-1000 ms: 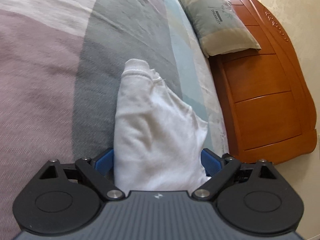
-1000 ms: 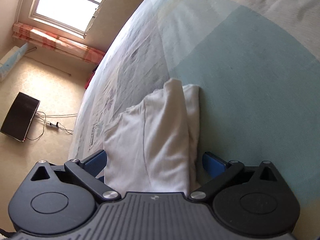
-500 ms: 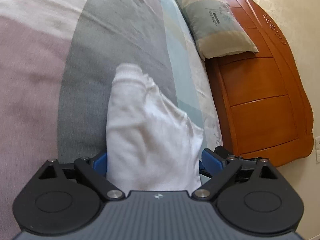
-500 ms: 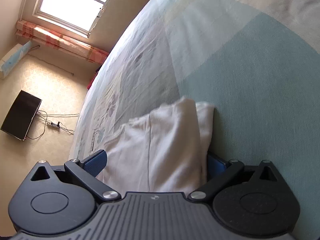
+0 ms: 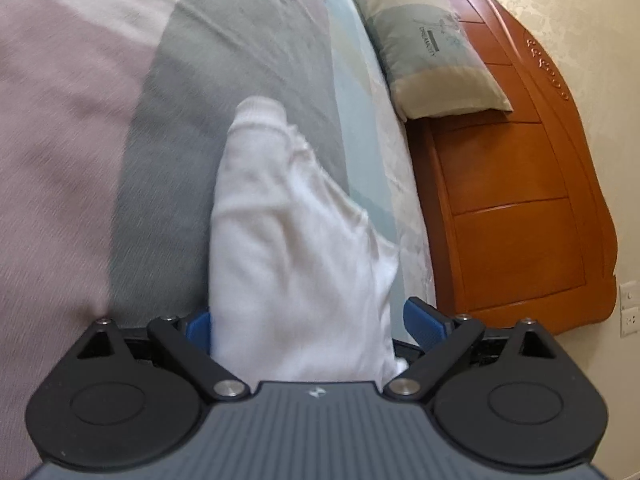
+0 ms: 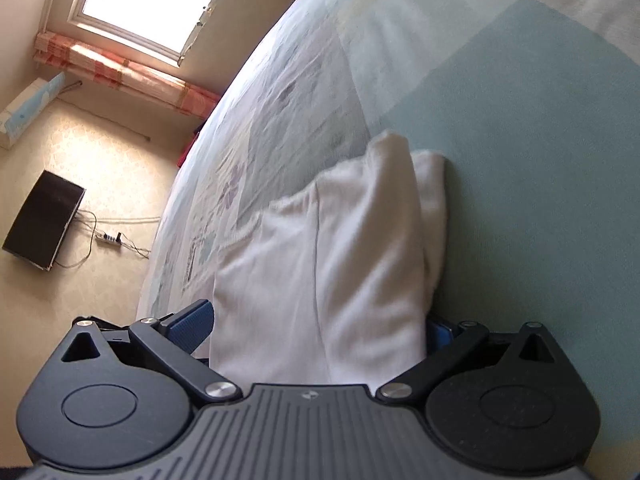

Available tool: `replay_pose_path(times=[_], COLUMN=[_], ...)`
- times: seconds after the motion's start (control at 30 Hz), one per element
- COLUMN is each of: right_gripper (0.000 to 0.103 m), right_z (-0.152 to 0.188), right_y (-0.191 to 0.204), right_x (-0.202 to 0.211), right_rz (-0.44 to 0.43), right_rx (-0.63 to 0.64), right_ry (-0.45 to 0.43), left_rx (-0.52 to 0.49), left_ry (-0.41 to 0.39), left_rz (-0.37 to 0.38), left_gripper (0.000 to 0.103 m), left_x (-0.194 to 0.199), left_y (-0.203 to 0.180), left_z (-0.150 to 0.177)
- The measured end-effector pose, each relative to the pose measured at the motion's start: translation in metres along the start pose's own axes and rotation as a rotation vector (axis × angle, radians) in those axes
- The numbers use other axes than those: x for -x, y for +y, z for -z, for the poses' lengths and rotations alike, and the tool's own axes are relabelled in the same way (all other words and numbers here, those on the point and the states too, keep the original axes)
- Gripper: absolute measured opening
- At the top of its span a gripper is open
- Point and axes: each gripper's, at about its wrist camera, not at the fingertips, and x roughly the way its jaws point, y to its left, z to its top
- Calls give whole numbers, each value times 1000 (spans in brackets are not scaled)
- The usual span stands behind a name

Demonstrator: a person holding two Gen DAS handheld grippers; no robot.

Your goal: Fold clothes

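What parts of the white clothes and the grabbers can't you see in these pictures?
- Left wrist view: the near end of the white garment is hidden behind the left gripper body, and motion blur hides whether the fingers are pressing it.
- Right wrist view: the garment covers most of the right gripper's right finger, so its grip is unclear.
- Both views: the kind of clothing is unclear because it is bunched.

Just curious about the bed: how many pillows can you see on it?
1. A single pillow lies at the head of the bed, against the wooden headboard, beyond the white garment. The right camera shows none; others may lie out of view.
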Motion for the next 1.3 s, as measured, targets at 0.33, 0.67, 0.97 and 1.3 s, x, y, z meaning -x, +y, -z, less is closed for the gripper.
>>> replay_pose_path(times=[0.33, 0.67, 0.97, 1.3], right_gripper=[103, 103, 103, 103], right_z=[15, -2, -4, -4], right_y=[5, 8, 35, 58], right_x=[6, -9, 5, 21], right_rz=[-11, -13, -19, -2], right_rx=[0, -20, 63, 152], right_ry=[44, 49, 47, 32], left_rx=[-12, 34, 100, 114], left_ry=[16, 11, 15, 26], left_rz=[17, 11, 66, 103], left_gripper=[96, 96, 97, 97], left_x=[12, -1, 4, 3], left_y=[-2, -8, -19, -37], left_z=[26, 11, 15, 15])
